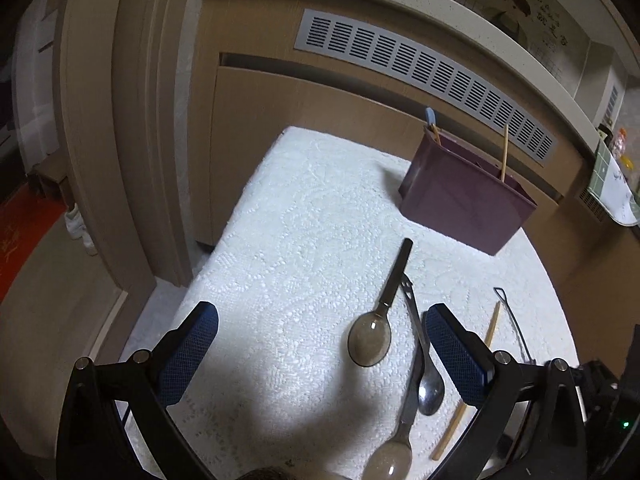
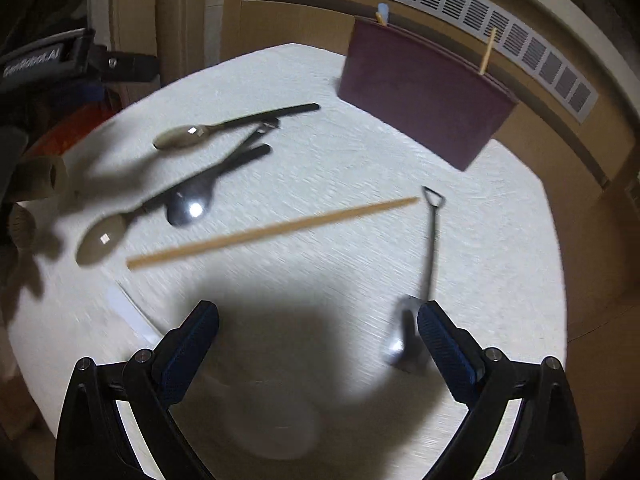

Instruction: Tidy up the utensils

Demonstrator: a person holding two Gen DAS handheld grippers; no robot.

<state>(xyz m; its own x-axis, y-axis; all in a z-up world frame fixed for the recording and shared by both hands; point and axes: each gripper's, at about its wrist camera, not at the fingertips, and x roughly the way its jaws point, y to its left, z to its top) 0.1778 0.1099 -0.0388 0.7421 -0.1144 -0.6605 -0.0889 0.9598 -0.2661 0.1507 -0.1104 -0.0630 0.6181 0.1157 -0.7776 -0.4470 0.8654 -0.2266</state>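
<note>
A maroon utensil holder (image 1: 464, 196) (image 2: 424, 92) stands at the table's far side, with a chopstick and a blue-tipped handle sticking out of it. On the white cloth lie two brown spoons with black handles (image 1: 370, 338) (image 2: 180, 136), a steel spoon (image 1: 430, 388) (image 2: 192, 204), a loose wooden chopstick (image 1: 468, 396) (image 2: 272, 232) and a small shovel-shaped steel spoon (image 2: 404, 336). My left gripper (image 1: 320, 356) is open above bare cloth, the spoons just inside its right finger. My right gripper (image 2: 318, 352) is open too, the shovel spoon beside its right finger.
The table (image 1: 304, 208) stands against a wooden cabinet with a long grey vent grille (image 1: 420, 68). A door frame (image 1: 120, 140) rises at the left. The other gripper's black body (image 2: 60, 64) shows at the left edge of the right wrist view.
</note>
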